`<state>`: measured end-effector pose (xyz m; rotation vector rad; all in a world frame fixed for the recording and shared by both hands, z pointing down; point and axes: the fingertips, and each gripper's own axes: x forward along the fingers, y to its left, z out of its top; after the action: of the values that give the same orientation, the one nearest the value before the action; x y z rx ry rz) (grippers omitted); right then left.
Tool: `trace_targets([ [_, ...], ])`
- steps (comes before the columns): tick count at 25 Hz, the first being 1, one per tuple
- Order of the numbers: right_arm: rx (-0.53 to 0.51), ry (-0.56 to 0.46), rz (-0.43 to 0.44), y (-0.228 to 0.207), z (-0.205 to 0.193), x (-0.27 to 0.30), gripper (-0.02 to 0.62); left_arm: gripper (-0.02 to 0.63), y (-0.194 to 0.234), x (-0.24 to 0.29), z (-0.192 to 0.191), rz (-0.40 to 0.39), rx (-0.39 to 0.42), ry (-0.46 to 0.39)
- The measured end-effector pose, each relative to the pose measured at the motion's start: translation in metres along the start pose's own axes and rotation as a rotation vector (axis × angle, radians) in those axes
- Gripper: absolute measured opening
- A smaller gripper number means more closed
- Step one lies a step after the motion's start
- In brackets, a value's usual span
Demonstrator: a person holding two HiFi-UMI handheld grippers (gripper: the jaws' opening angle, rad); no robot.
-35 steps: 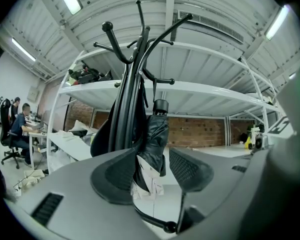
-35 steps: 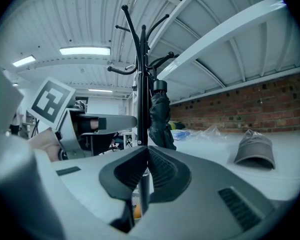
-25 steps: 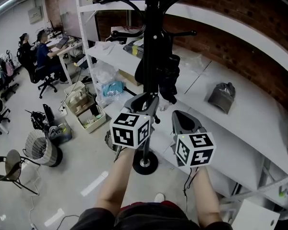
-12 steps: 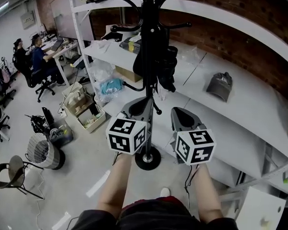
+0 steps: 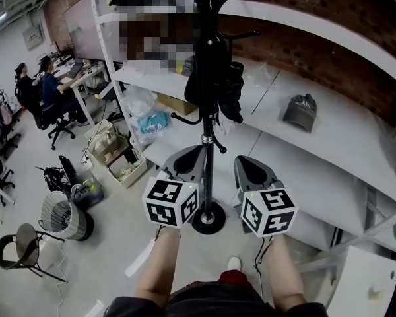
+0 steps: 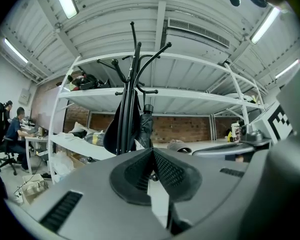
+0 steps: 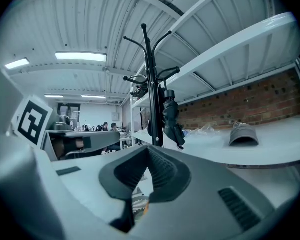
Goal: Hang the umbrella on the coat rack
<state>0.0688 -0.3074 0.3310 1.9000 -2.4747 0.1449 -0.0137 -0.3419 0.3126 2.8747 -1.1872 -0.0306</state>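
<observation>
The black coat rack (image 5: 208, 121) stands on its round base (image 5: 208, 218) in front of the white shelving. A folded black umbrella (image 5: 229, 90) hangs from one of its hooks, beside a dark bag (image 5: 197, 88). My left gripper (image 5: 197, 152) is shut and empty, just left of the pole and below the umbrella. My right gripper (image 5: 244, 161) is shut and empty too, right of the pole. Seen from the left gripper (image 6: 152, 151), the rack (image 6: 125, 109) and the umbrella (image 6: 146, 128) stand ahead, apart from it. Past the right gripper (image 7: 149, 151), the umbrella (image 7: 171, 119) hangs on the rack (image 7: 151, 84).
White shelving (image 5: 330, 144) behind the rack bears a grey cap (image 5: 301, 113) and bags. On the floor at the left are boxes (image 5: 115, 154), a wire basket (image 5: 61, 214) and a chair (image 5: 20, 243). People sit at desks (image 5: 46, 84) at the far left.
Both grippers have drawn back from the rack toward me and sunk in the head view. The left jaws, spread a second ago, have closed. The umbrella still hangs on the rack.
</observation>
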Motion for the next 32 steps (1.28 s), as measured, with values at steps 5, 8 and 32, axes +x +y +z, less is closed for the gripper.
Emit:
trace_targets([
  [5, 0.024, -0.025, -0.026, 0.011, 0.002, -0.017, 0.018, 0.011, -0.002, -0.020, -0.004, -0.012, -0.007, 0.010],
  [8, 0.024, -0.029, -0.037, 0.015, 0.000, -0.026, 0.018, 0.011, -0.005, -0.029, -0.010, -0.019, -0.016, 0.019],
  [32, -0.025, -0.034, -0.015, 0.047, -0.005, -0.041, 0.017, 0.011, -0.007, -0.070, -0.015, -0.029, -0.036, 0.011],
])
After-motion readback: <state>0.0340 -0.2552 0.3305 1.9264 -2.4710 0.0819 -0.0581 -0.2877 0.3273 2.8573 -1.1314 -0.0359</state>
